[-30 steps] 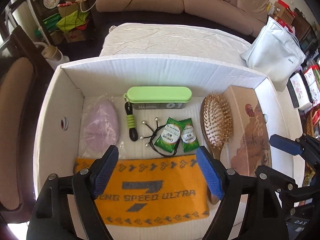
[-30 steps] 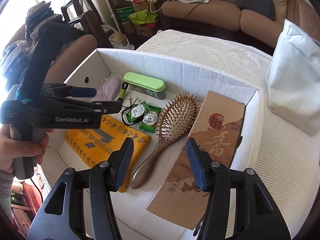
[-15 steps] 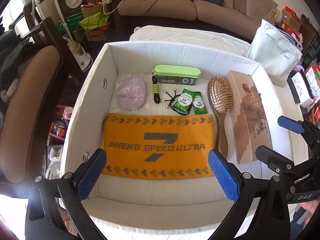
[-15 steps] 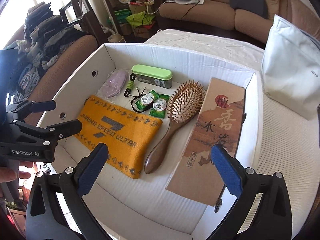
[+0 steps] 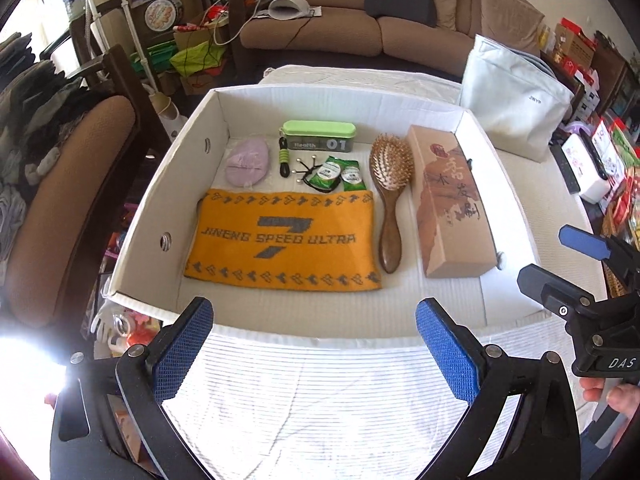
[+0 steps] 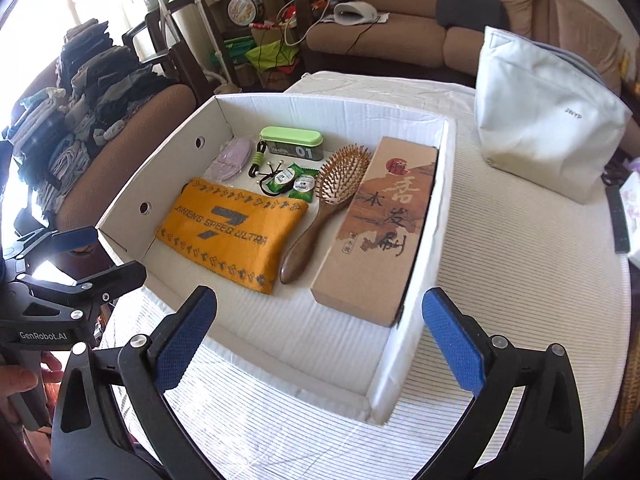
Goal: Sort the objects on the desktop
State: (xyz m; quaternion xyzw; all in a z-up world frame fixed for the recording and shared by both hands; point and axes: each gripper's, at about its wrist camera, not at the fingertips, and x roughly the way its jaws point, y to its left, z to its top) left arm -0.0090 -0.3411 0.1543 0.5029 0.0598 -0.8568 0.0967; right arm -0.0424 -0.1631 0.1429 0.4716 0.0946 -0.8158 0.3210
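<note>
While the white box (image 5: 472,128) with towel (image 5: 284,240), hairbrush (image 5: 388,196) and carton (image 5: 452,208) lies ahead, we see our left claw (image 5: 316,344) and right claw (image 6: 320,332) spread wide, empty, short of its near wall.

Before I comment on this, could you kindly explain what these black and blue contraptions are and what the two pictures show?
They are hand-held tongs, one per hand, each with a camera looking along its fingers. One picture looks past the left tongs, the other past the right tongs. Both are open and hold nothing. On the table sits a white box holding an orange towel, a wooden hairbrush, a brown carton, a green case, a purple pouch and green sachets. A white bag stands beside the box.
</note>
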